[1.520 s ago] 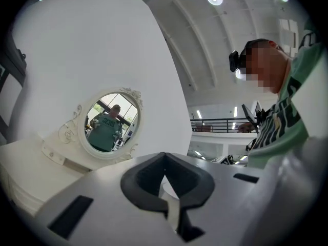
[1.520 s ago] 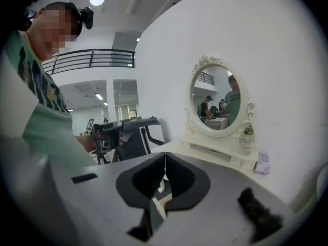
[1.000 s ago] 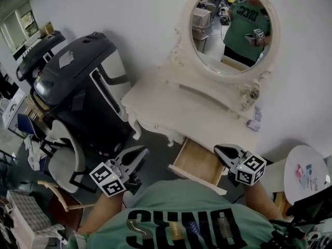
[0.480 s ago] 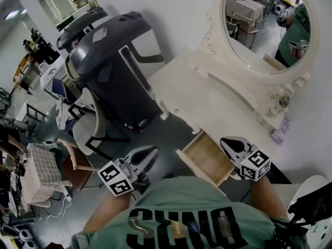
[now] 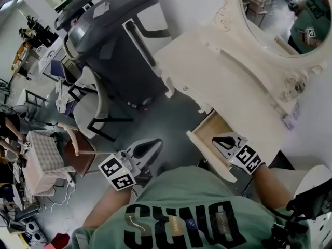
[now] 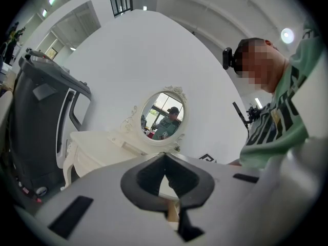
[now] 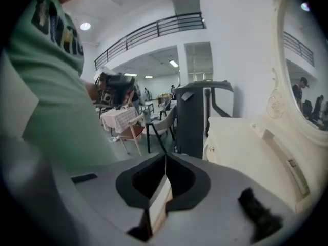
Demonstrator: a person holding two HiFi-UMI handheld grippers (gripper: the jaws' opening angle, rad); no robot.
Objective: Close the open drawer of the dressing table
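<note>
Lower right of centre in the head view, the right gripper point(image 5: 220, 140) has dropped and tipped downward. Its closed, empty jaws now sit over the front board of the open drawer point(image 5: 203, 139), which juts from the dressing table point(image 5: 218, 82) toward the person. Whether the tips touch the board I cannot tell; the right gripper view shows the pale wooden edge just beneath them. That likely sets up the push to shut it. At lower centre-left, the left gripper point(image 5: 155, 144) is also closed on nothing, well clear of the furniture. A second ago the right gripper stood to the drawer's right. The camera has since swung, putting the table at upper right, and the drawer looks pulled out just as far.
</note>
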